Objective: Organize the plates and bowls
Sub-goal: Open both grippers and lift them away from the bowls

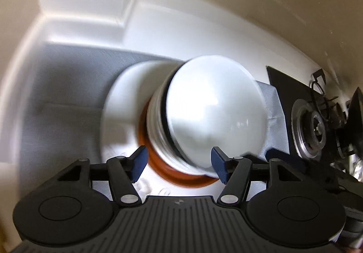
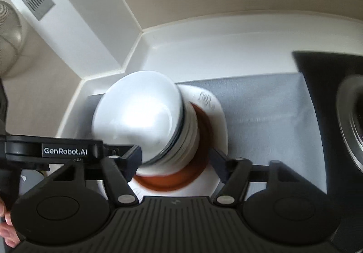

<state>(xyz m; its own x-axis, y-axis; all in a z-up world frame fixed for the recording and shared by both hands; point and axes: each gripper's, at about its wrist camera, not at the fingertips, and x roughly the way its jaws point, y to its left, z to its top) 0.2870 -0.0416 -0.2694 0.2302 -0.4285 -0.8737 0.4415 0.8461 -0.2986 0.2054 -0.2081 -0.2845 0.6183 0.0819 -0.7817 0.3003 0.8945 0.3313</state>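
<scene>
A stack of white bowls (image 1: 215, 112) stands on an orange-brown plate (image 1: 181, 175), which rests on a large white plate (image 1: 118, 116) on a grey mat (image 1: 68, 85). My left gripper (image 1: 179, 166) is open, its blue fingers on either side of the stack's near base, not touching. In the right wrist view the same bowl stack (image 2: 140, 121), orange plate (image 2: 168, 182) and white plate (image 2: 217, 121) show. My right gripper (image 2: 175, 162) is open around the stack's base. The left gripper's body crosses at the left of that view.
A black gas hob with a burner (image 1: 315, 128) lies right of the mat, also in the right wrist view (image 2: 354, 125). White counter upstand (image 2: 204, 44) and beige walls close the back corner. Grey mat (image 2: 261, 112) extends right of the plates.
</scene>
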